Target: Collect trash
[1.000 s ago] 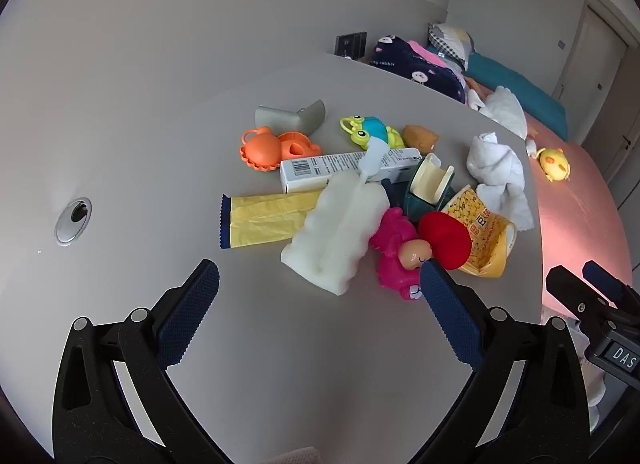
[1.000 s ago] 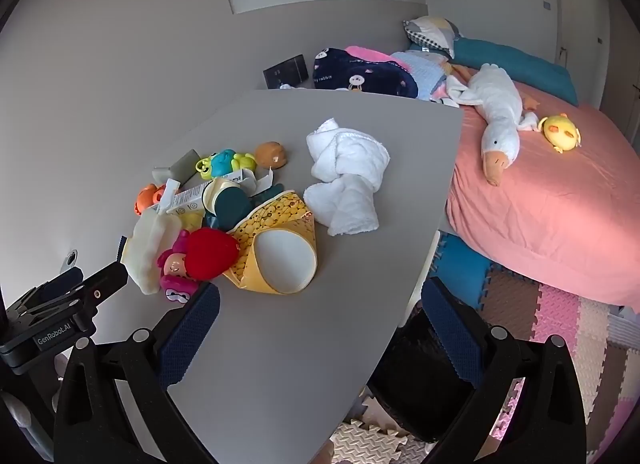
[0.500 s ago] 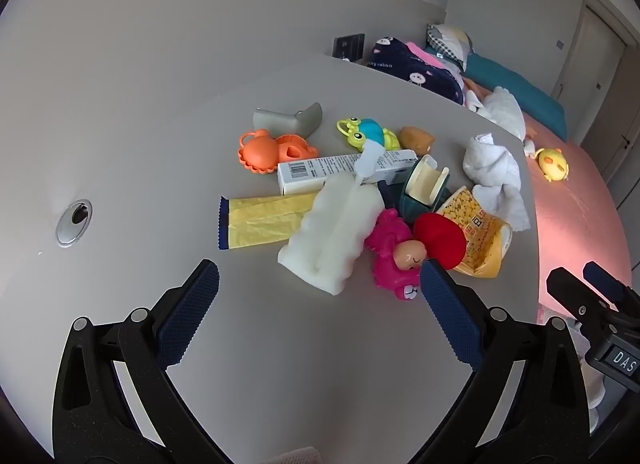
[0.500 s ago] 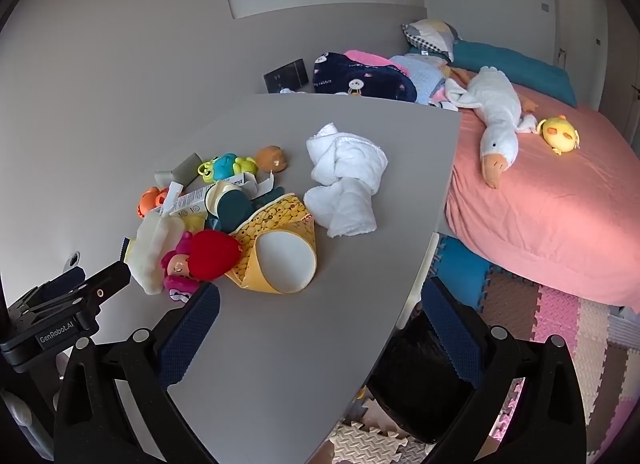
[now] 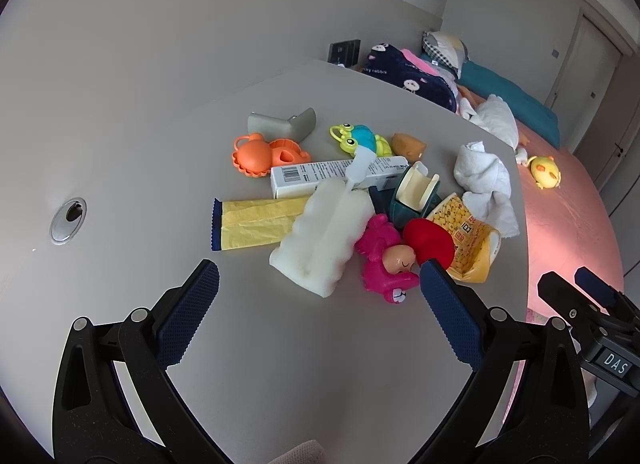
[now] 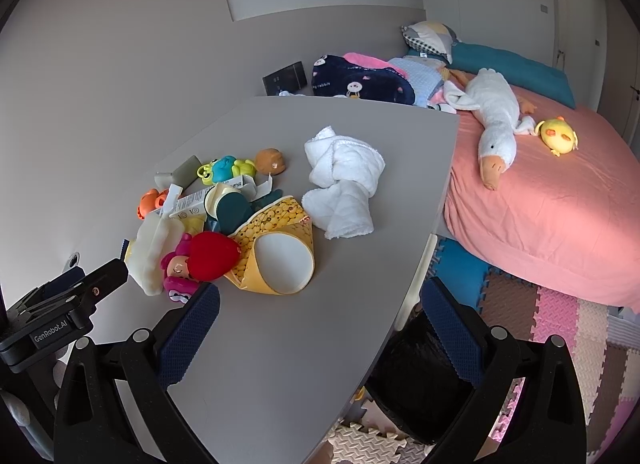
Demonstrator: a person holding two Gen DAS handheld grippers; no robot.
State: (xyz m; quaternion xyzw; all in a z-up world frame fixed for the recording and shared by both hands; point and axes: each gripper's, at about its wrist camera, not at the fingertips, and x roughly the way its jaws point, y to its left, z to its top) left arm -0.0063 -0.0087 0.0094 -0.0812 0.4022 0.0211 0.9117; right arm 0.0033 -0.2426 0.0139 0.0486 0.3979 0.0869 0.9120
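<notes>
A heap of toys and trash lies on the grey table (image 5: 320,364). Trash in it: a yellow wrapper (image 5: 256,224), a white carton with a barcode (image 5: 320,178), a yellow corn-print snack bag (image 5: 466,238) (image 6: 276,252) and a white foam block (image 5: 324,240). My left gripper (image 5: 316,284) stands open just short of the foam block and a pink doll with a red hat (image 5: 394,264). My right gripper (image 6: 320,300) is open above the table's near corner, the snack bag just beyond it. Both hold nothing.
Toys in the heap: orange crab (image 5: 256,152), green-blue frog (image 5: 360,140), brown ball (image 6: 270,160), teal cup (image 5: 412,200). A white towel (image 6: 344,180) lies beside it. A black bin bag (image 6: 420,376) sits below the table edge, a pink bed (image 6: 560,192) beyond.
Both grippers have drifted slightly, so the heap sits a little differently in each view. Nothing on the table has moved and both stay open.
</notes>
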